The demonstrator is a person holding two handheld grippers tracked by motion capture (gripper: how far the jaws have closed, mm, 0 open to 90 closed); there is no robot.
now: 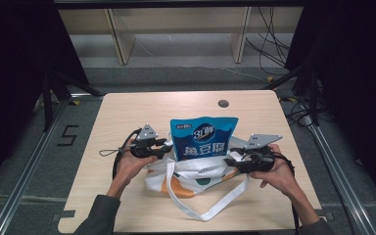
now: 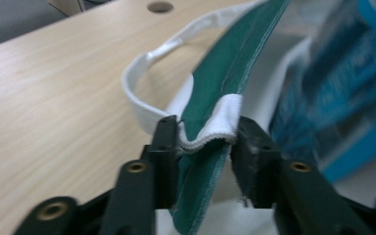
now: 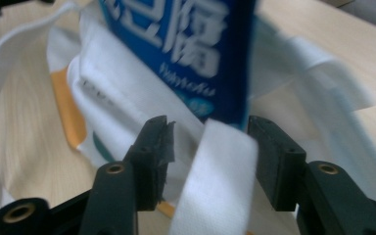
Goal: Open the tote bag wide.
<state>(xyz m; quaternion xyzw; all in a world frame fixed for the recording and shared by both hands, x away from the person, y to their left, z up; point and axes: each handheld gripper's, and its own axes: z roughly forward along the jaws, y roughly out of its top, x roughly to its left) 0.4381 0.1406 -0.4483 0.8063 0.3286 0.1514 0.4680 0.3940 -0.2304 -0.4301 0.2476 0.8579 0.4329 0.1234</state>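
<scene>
**Lifting the tote's mouth around the blue pouch**

Between the two grippers stands a blue printed foil snack pouch [image 1: 203,137], upright and partly sunk in a white fabric tote bag with orange and green panels [image 1: 183,182] that lies slumped on the pale wooden table [image 1: 127,112]. The left gripper [image 1: 162,147] sits just to the pouch's left; its jaws stand part open, and in the left gripper view the bag's green-lined rim with a bunched fold of white hem [image 2: 210,128] runs between them, touching the inner faces. Whether the pads truly press on that fold I cannot tell; the grip looks loose at best. The right gripper [image 1: 239,161] is just right of the pouch, jaws also part open; in the right gripper view a flat white webbing strap [image 3: 220,181] hangs in the gap with clear space on either side, so nothing is clamped there.

The step in hand appears to be drawing the bag's mouth up around the pouch. To do it well, each gripper should probably close firmly on its side first, the right one on the rim fabric or strap just ahead of its jaws. Both hands then ought to rise evenly, since an uneven pull could tip the pouch. The long loose handle [image 1: 210,208] trailing toward the person should stay free of the jaws.
</scene>
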